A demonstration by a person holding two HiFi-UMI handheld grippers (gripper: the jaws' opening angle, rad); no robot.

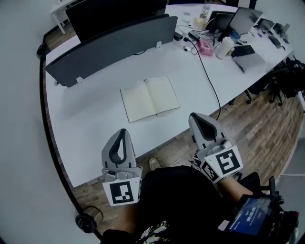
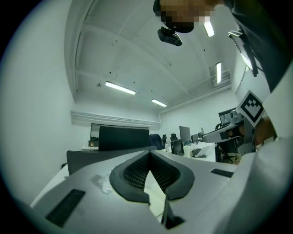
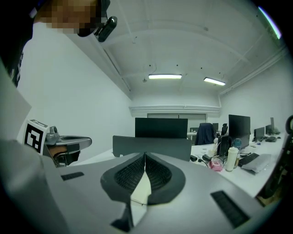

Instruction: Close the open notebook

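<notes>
The open notebook [image 1: 150, 98] lies flat on the white table [image 1: 86, 128], its two blank cream pages facing up. Both grippers hover short of the table's near edge, apart from the notebook. My left gripper [image 1: 122, 131] is below and left of it, and its jaws meet at the tips with nothing between them. My right gripper [image 1: 194, 116] is below and right of it, also shut and empty. In the left gripper view a strip of pale page [image 2: 154, 193] shows below the closed left gripper [image 2: 149, 153]. The right gripper view shows the same page [image 3: 141, 186] under the closed right gripper [image 3: 145, 154].
A grey divider panel [image 1: 114, 45] and a dark monitor [image 1: 109, 14] stand behind the notebook. The far right holds a laptop [image 1: 243, 19], a white bottle [image 1: 224, 47], a pink object [image 1: 206, 47] and a black cable [image 1: 209, 81] running over the table edge. A chair [image 1: 286, 81] stands on the wooden floor.
</notes>
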